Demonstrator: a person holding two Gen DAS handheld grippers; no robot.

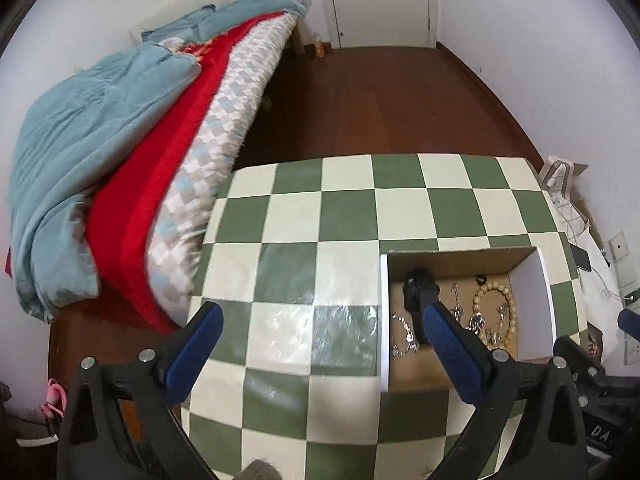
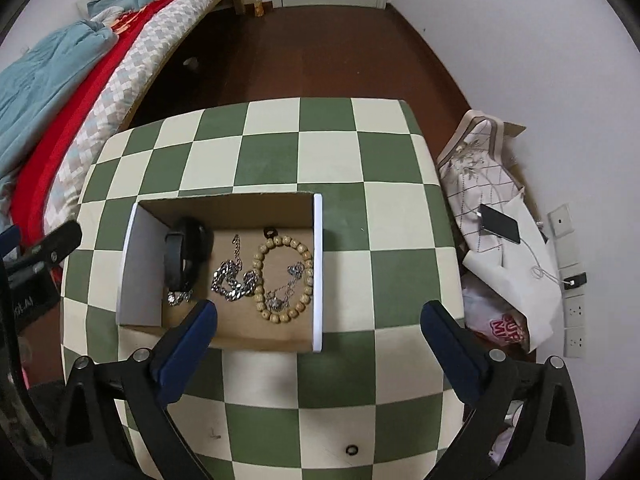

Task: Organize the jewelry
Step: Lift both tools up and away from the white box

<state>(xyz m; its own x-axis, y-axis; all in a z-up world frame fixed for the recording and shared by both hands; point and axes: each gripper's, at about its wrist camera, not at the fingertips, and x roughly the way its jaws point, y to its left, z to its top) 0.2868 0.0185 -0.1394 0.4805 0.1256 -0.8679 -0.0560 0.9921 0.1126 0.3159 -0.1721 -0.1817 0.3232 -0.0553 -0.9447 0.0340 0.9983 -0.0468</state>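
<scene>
Your left gripper (image 1: pixel 324 328) hangs with its blue, ribbed pads spread wide and nothing between them, and your right gripper (image 2: pixel 320 324) stands just as wide and empty over the near edge of the cardboard box (image 2: pixel 224 208). That shallow, white-edged box sits on the glossy green-and-cream checked table (image 2: pixel 280 148), nearer its right edge. Inside lie a ring of round wooden beads (image 2: pixel 282 276), a heavy silver chain (image 2: pixel 234 280) in a loose heap, and a black strap (image 2: pixel 180 256) by the left wall; your left finger hides part of them. A small dark ring (image 2: pixel 351 449) lies near the table's front edge
</scene>
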